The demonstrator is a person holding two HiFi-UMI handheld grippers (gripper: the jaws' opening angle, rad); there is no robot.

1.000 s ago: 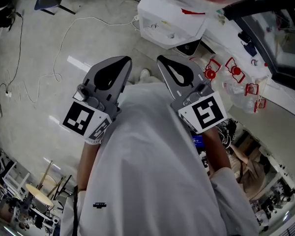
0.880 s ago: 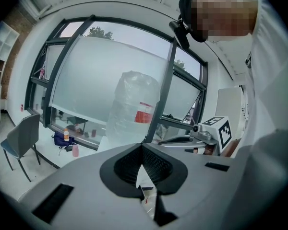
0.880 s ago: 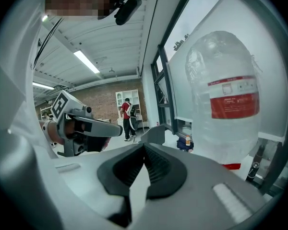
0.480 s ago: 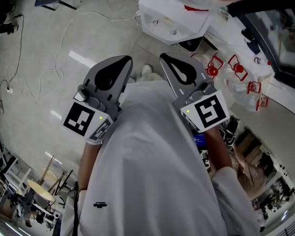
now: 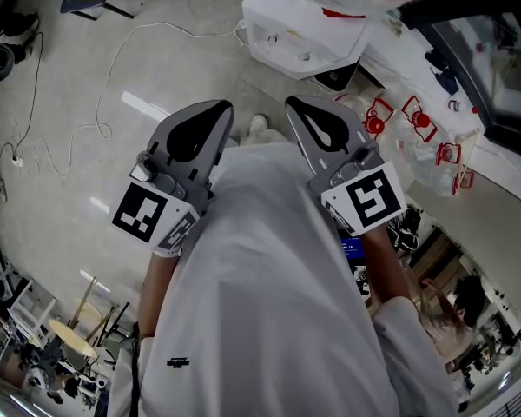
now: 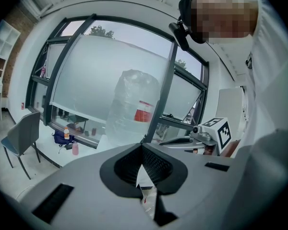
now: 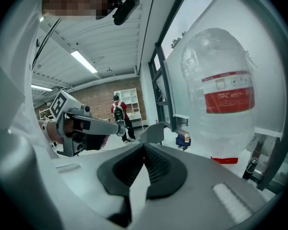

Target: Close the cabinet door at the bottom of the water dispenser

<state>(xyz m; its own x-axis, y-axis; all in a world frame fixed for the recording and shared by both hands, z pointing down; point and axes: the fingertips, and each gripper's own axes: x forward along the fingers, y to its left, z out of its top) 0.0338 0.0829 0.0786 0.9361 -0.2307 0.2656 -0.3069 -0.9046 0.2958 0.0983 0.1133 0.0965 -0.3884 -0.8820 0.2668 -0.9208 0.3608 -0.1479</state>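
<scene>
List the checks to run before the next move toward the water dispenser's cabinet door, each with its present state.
1. Left gripper empty, jaws together: ok.
2. Right gripper empty, jaws together: ok.
3. Water dispenser in sight, ahead of the person, with the water bottle on top: ok.
4. Cabinet door seen and how far it stands open known: cannot tell; no view shows the dispenser's bottom.
5. A gripper placed at the door: not ok; both are held up at the chest, apart from the dispenser.
</scene>
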